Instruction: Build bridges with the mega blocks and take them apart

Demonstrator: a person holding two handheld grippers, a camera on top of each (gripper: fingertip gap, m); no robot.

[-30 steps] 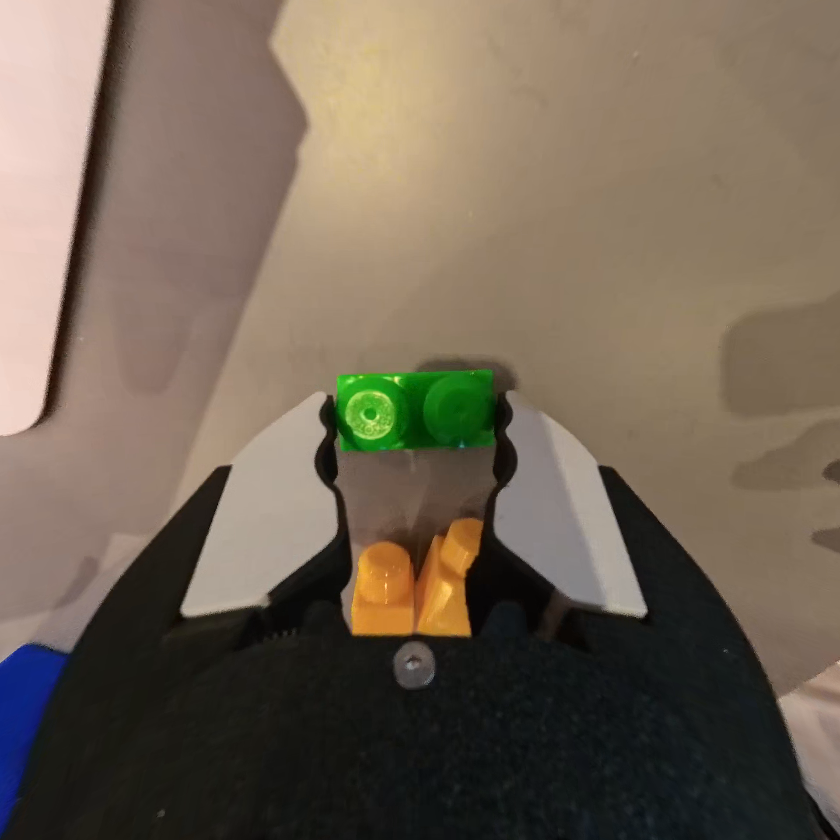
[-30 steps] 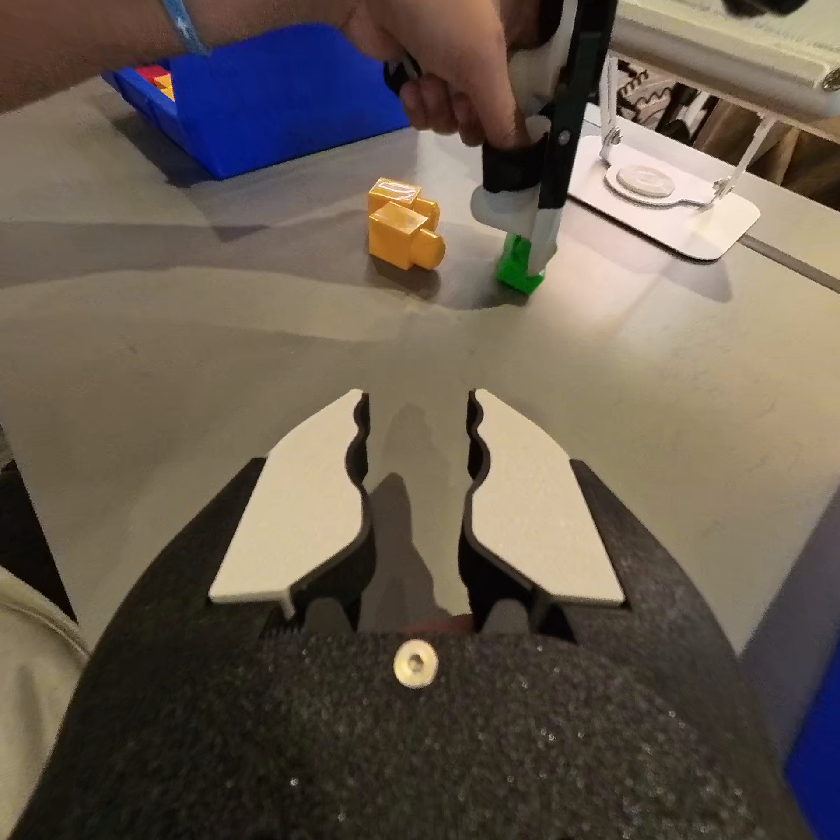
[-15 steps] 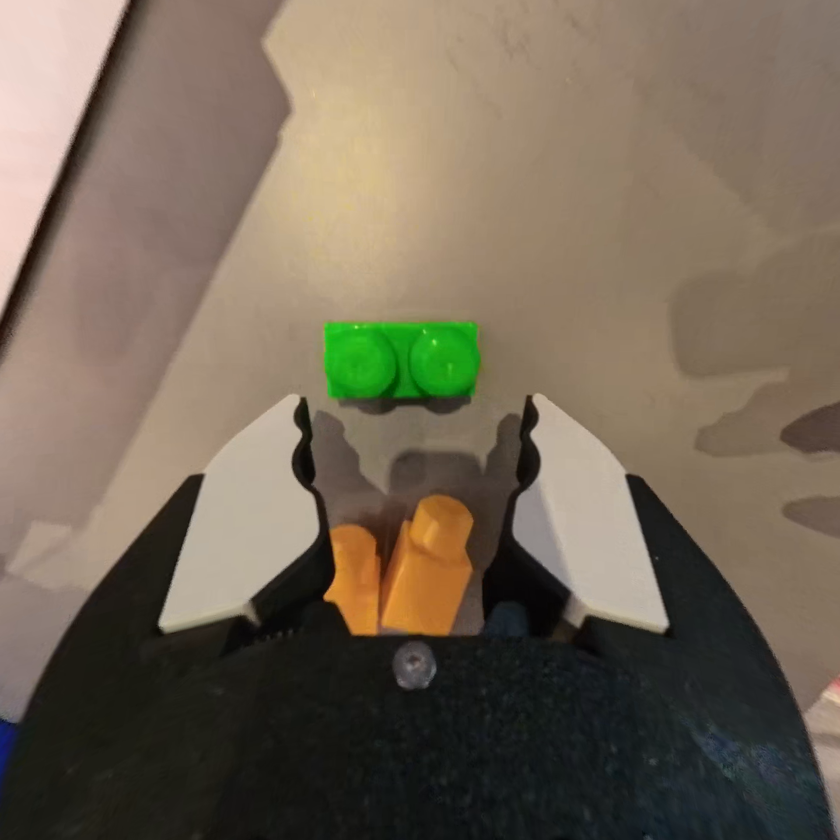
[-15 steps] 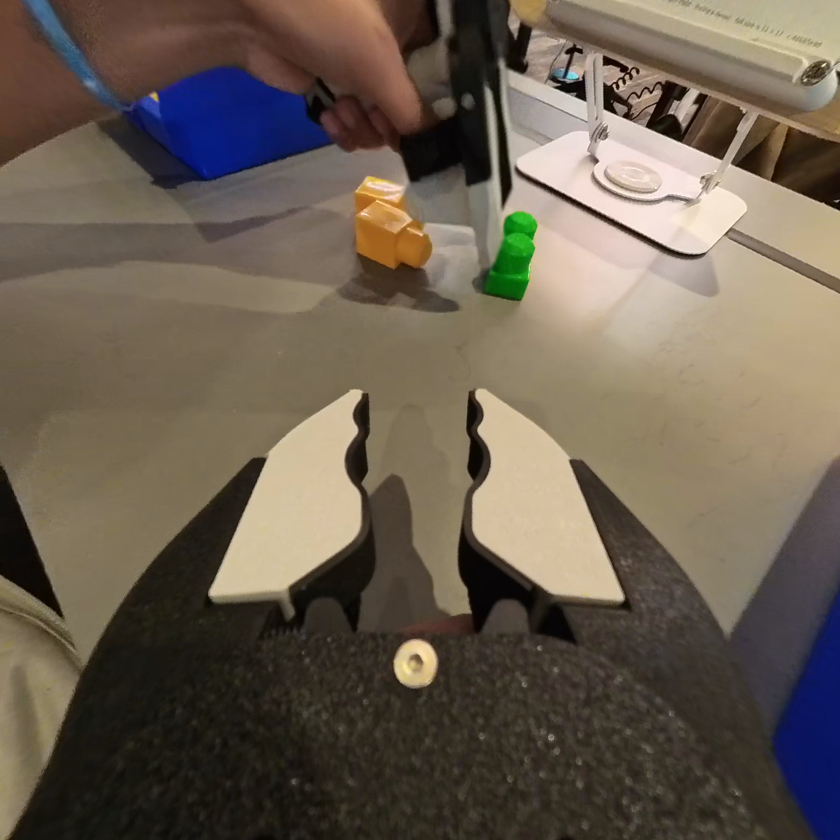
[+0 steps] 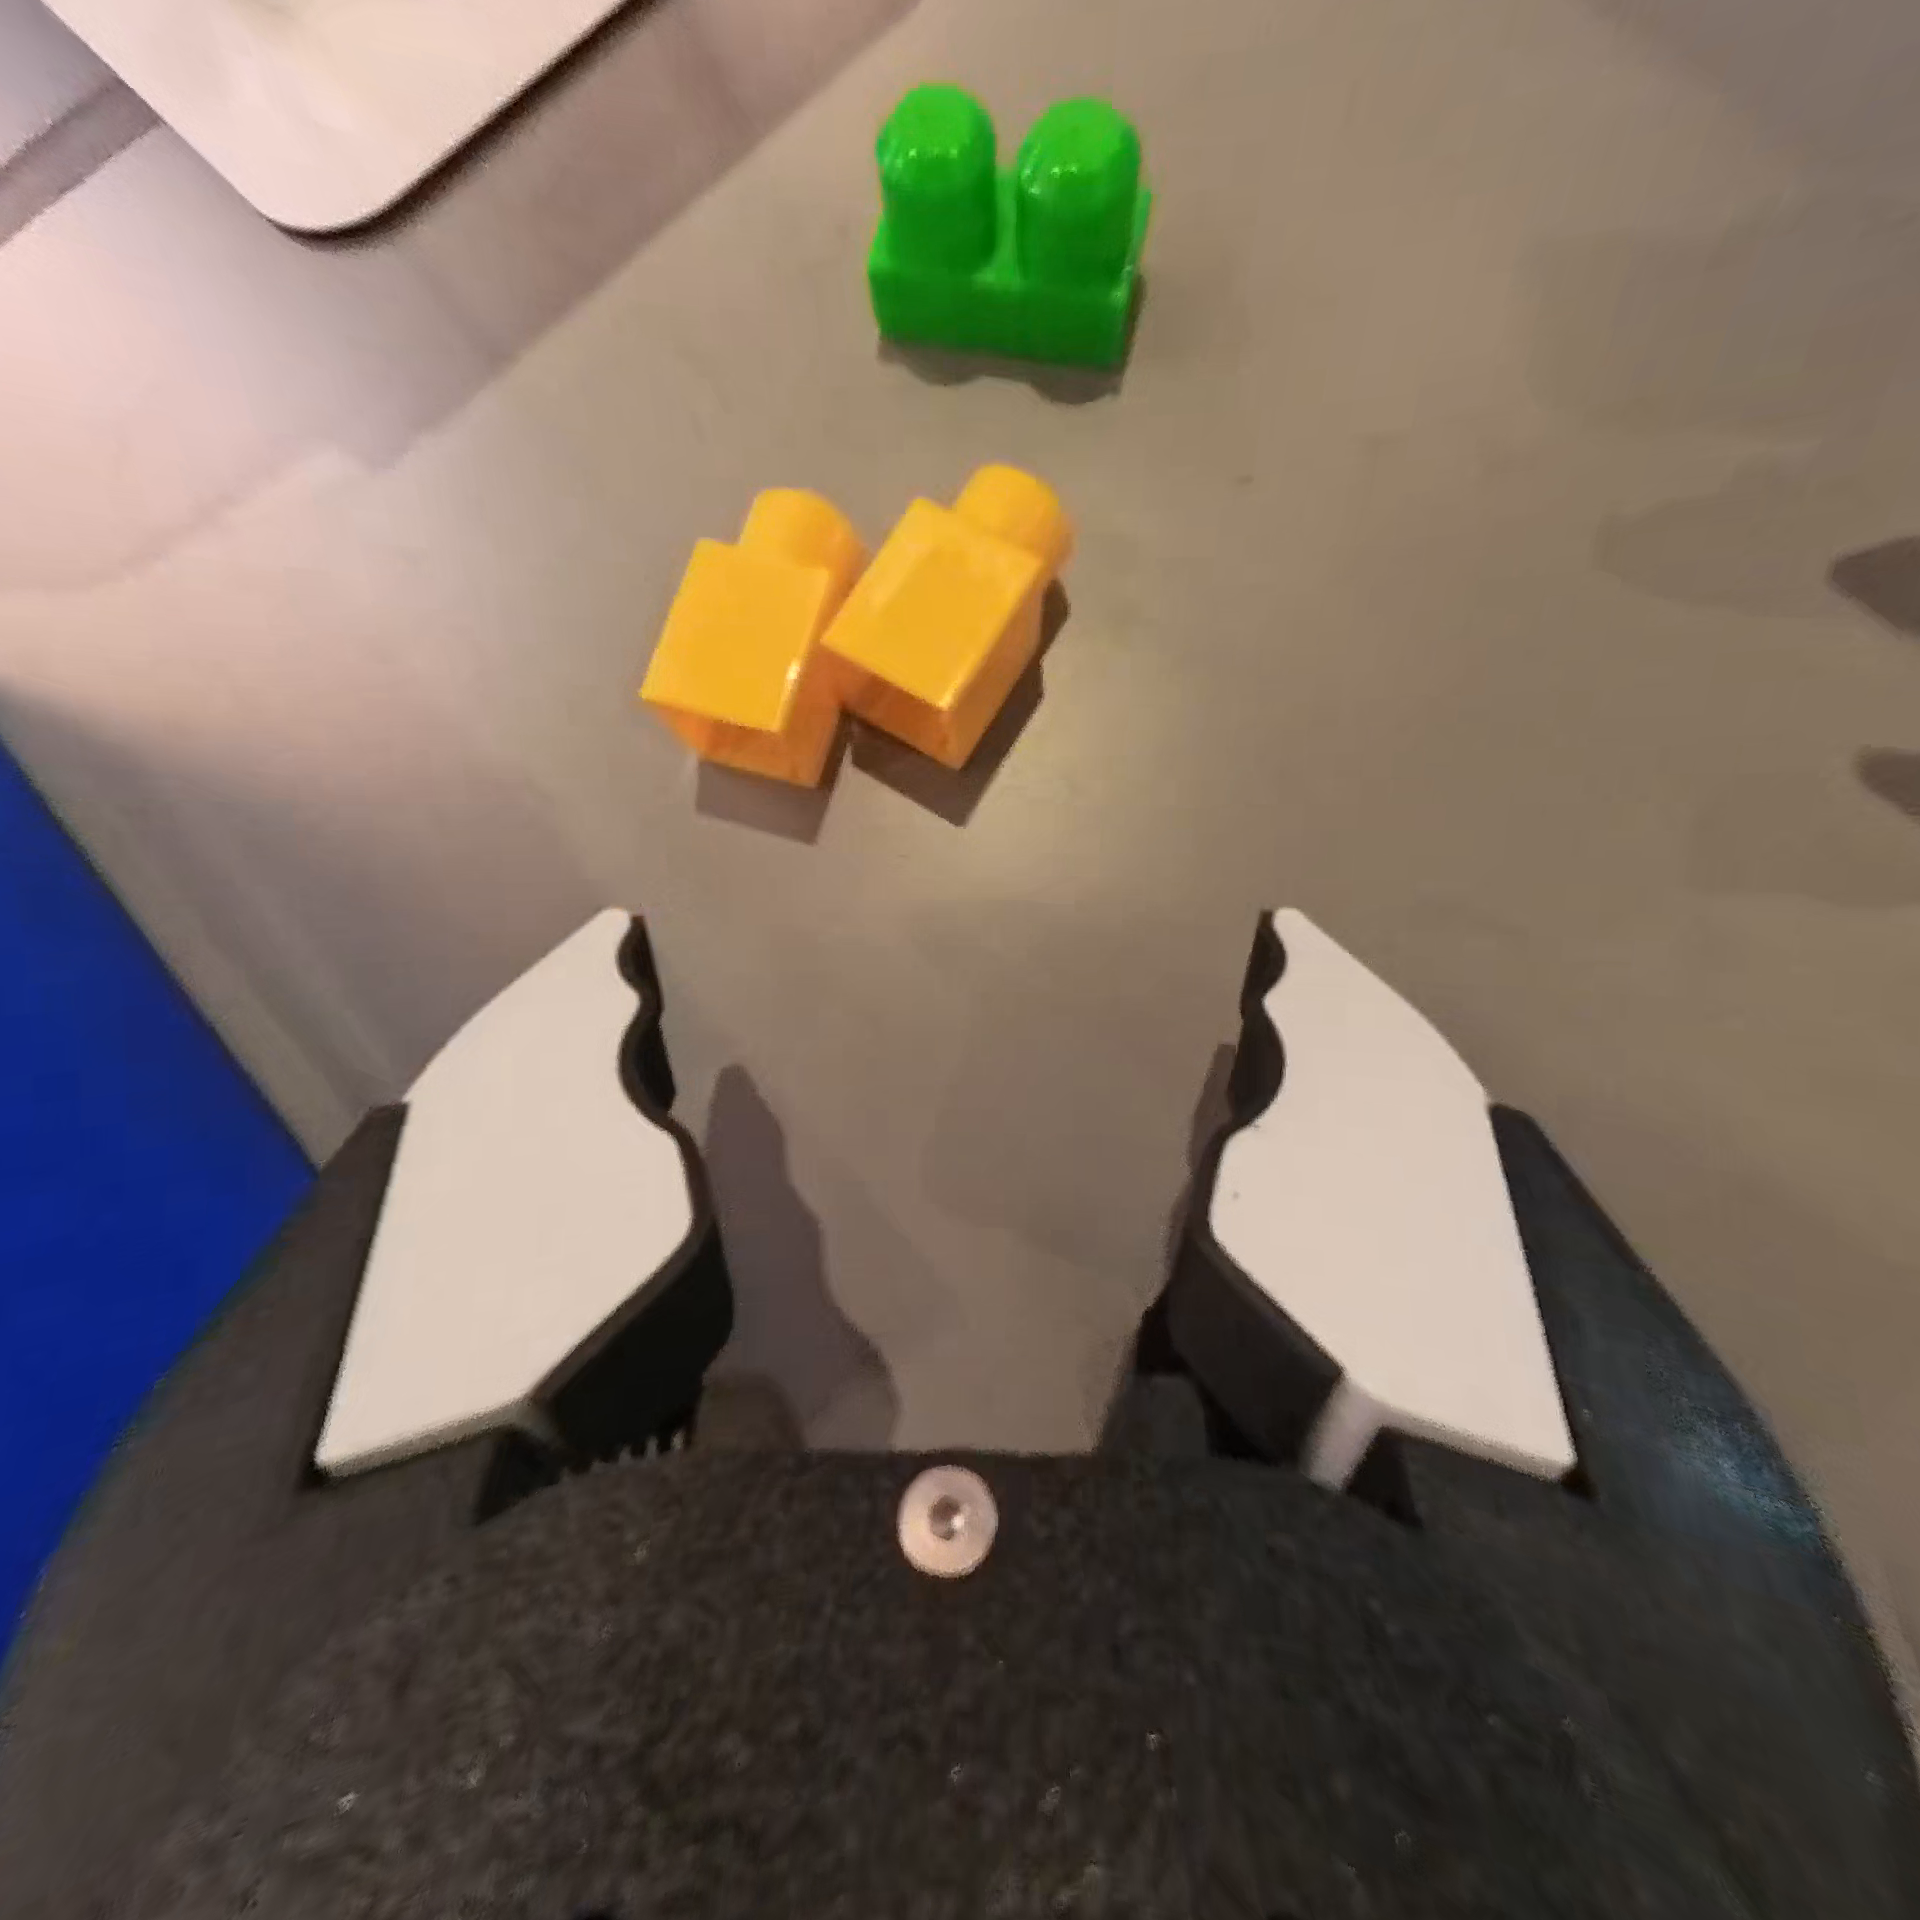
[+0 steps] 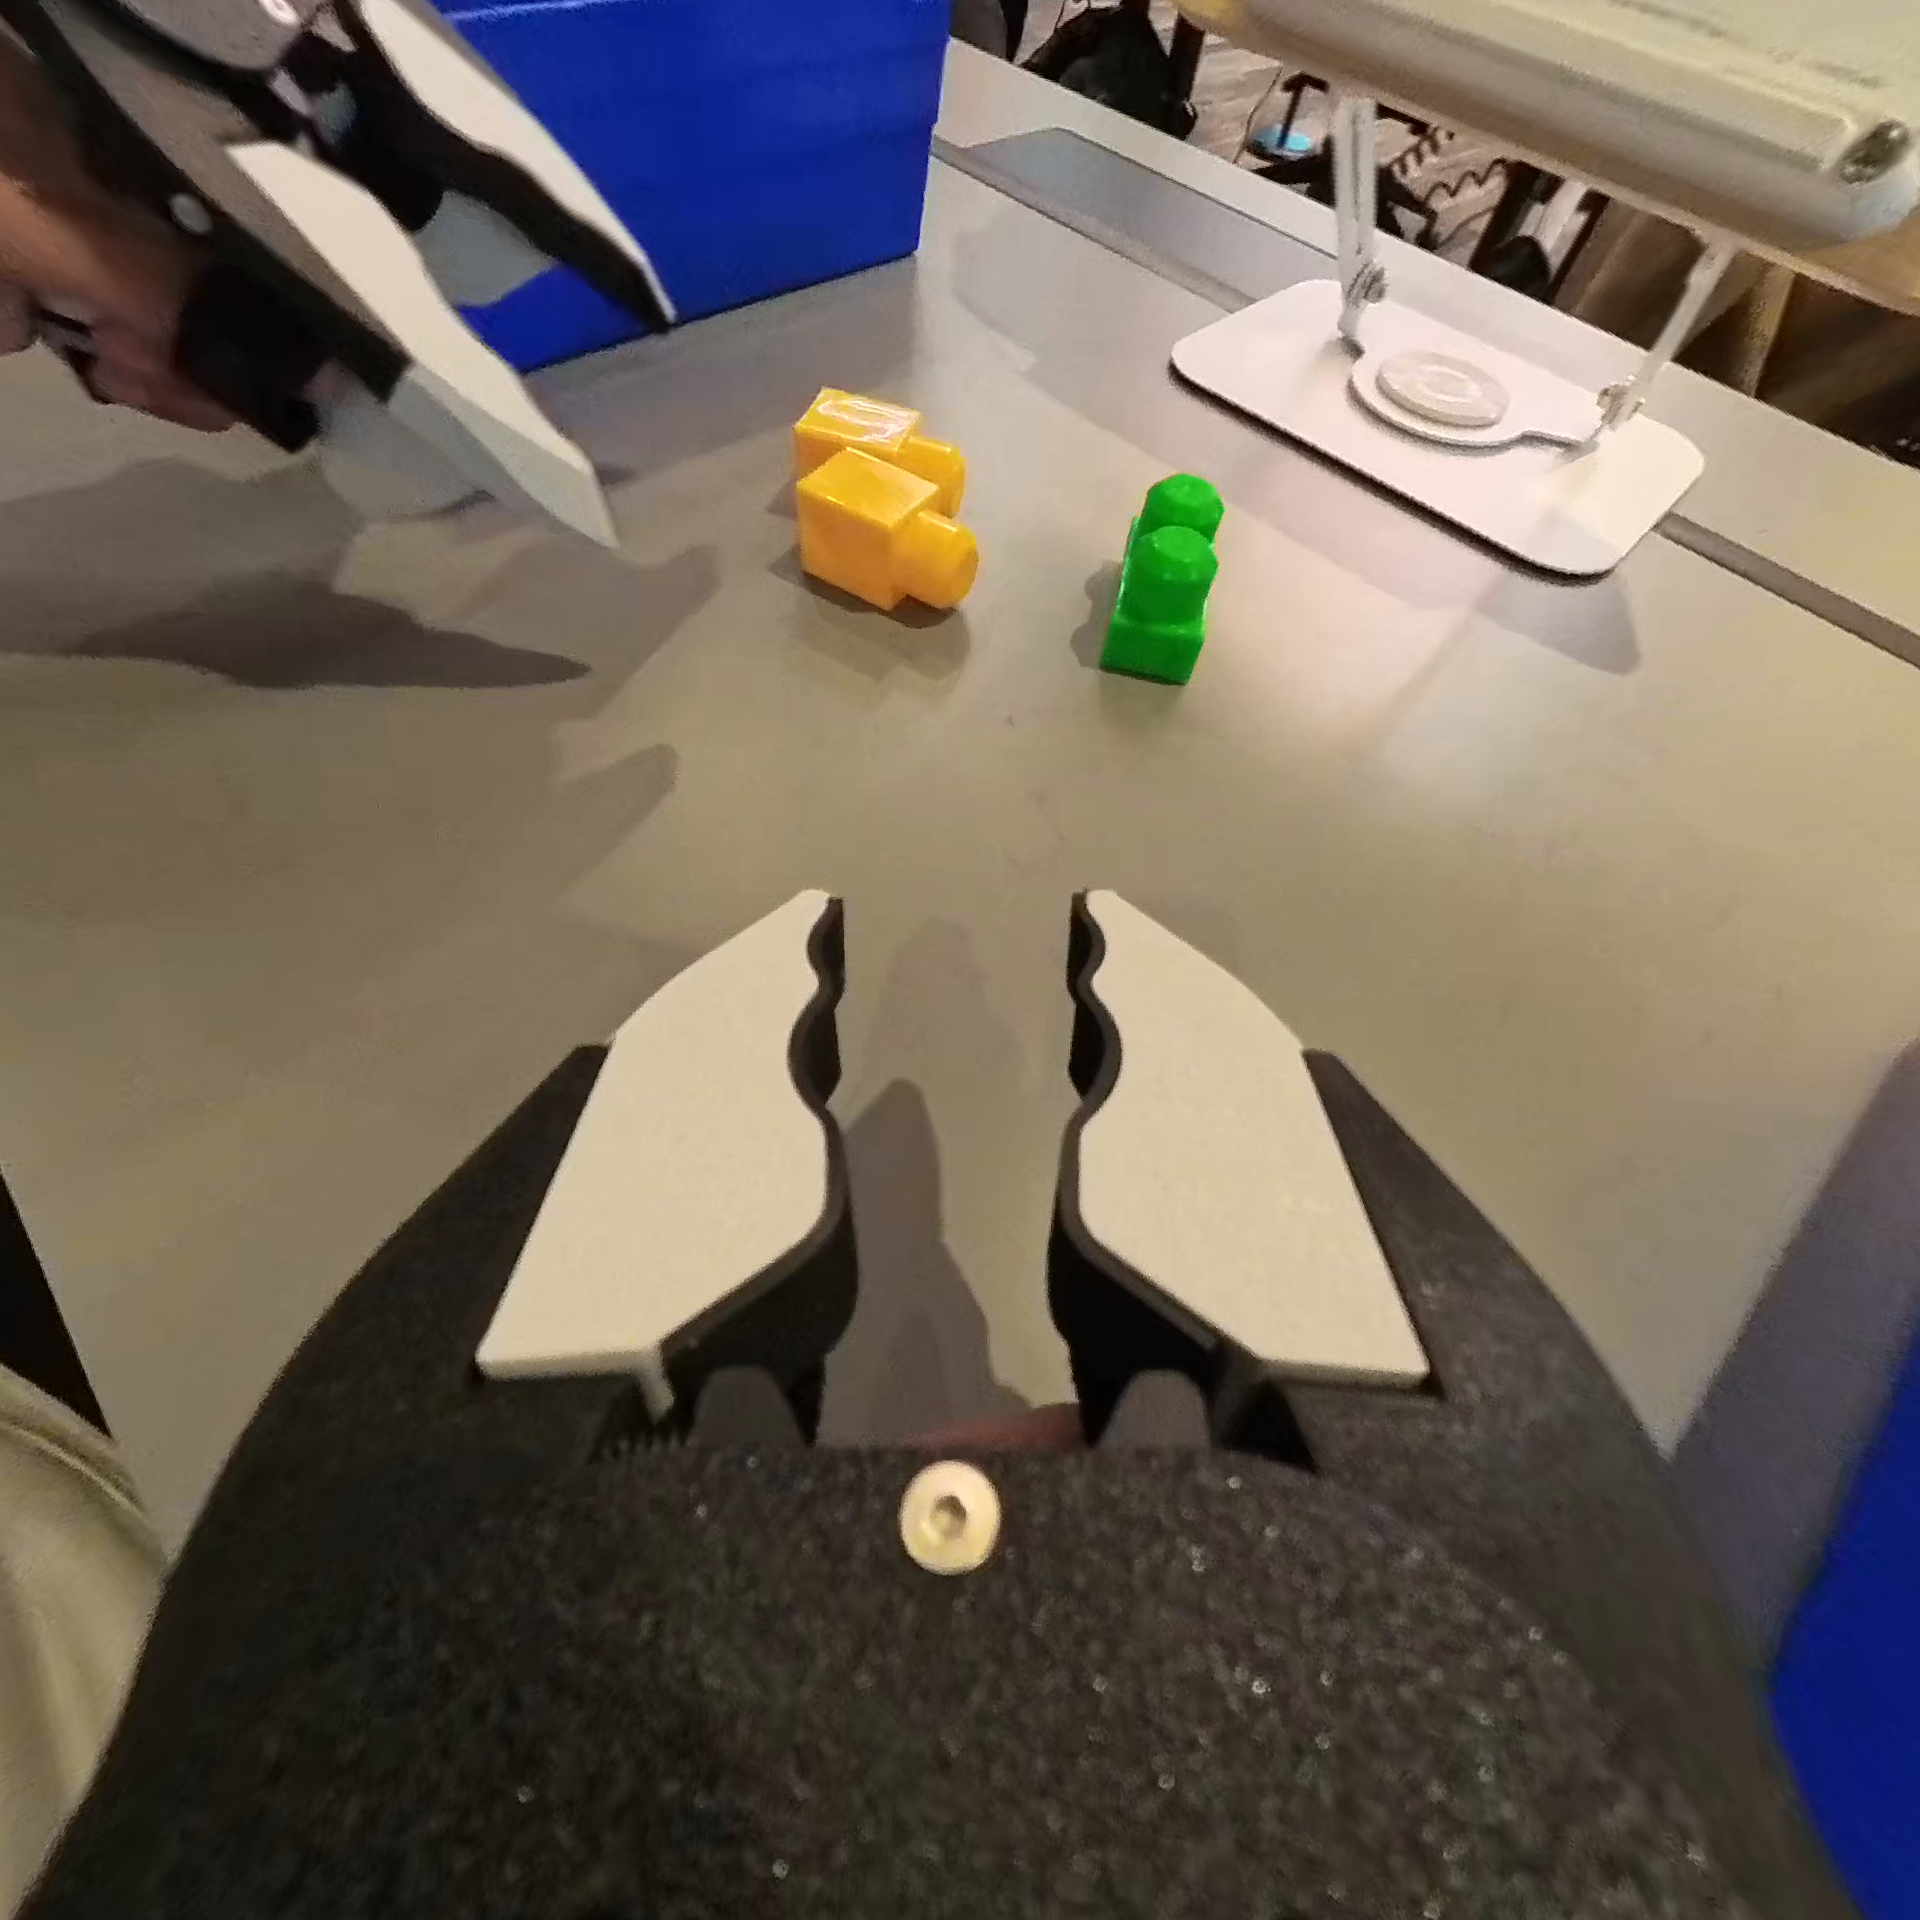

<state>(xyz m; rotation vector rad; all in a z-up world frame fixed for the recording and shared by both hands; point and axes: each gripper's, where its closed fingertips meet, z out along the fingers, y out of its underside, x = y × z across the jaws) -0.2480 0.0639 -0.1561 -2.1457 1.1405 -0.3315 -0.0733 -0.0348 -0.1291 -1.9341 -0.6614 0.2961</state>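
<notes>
Left gripper [image 5: 951, 1023]: spread wide, empty, raised above the table and aimed down at the blocks; in the right wrist view [image 6: 613, 436] seen at upper left, gripped by a hand [image 6: 114, 332].
Right gripper [image 6: 956, 997]: parted by a narrow gap, empty, hovering low over bare table, well short of the blocks.
Orange blocks [image 5: 847, 634]: two single-stud pieces, lying on their sides, touching each other, studs pointing toward the green one; just ahead of the left fingertips.
Green block [image 5: 1003, 239]: two-stud piece, upright, studs up, near but apart from the orange pair, on the far side of them in the left wrist view.
Table [image 6: 1351, 883]: plain grey, smooth; likely slippery under a nudged block.
Blue bin [image 6: 727, 135]: behind the orange pair, at the table's far edge.
White stand base [image 6: 1455, 447]: beyond the green block, clear of the work.
Step in hand, as judged: no bridge standing; probably picking an orange block to stand it up as a pillar.
Doing it well: take one orange block only, across its flat side faces, not the stud; approach from the outer side to avoid dragging its twin; rotate stud-up before setting down; space the two pillars to match the green block's two studs.
Risk: tipped blocks skidding or rolling together when pinched off-centre.
</notes>
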